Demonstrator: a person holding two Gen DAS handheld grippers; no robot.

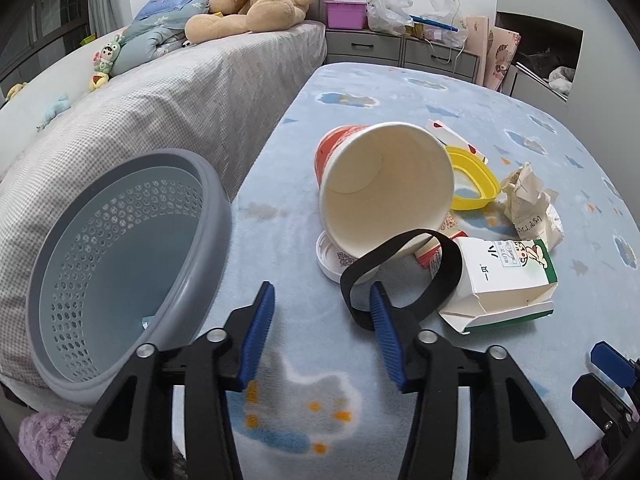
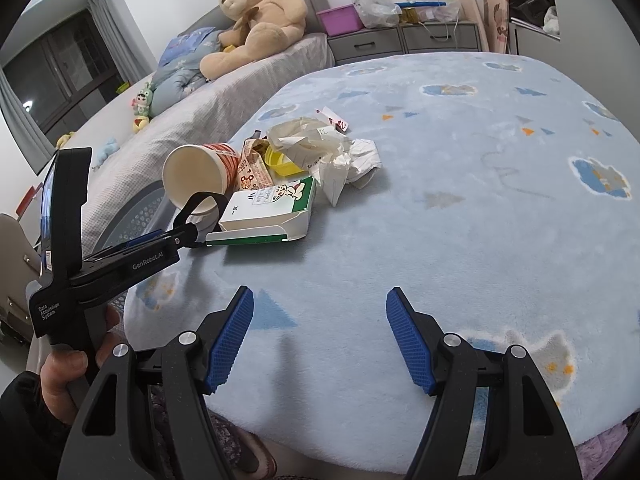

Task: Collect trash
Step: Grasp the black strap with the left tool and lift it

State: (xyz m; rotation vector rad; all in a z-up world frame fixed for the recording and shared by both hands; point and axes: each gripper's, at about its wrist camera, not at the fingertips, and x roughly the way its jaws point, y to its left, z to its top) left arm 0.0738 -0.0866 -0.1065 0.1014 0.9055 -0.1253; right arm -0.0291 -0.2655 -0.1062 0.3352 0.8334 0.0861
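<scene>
Left hand-held gripper (image 1: 322, 312): jaws apart, black strap (image 1: 400, 276) apparently hooked on one finger | right hand-held gripper (image 2: 320, 332): agape, empty | paper cup (image 1: 380, 188): tipped, blanket's (image 2: 460, 220) left edge beside basket (image 1: 120, 272) | light, crushable; pinch rim.

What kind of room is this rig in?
Most likely a bedroom, maybe a child's: a bed with a big teddy bear on it, a drawer unit behind, and the trash lying on a cloud-print blanket.
</scene>
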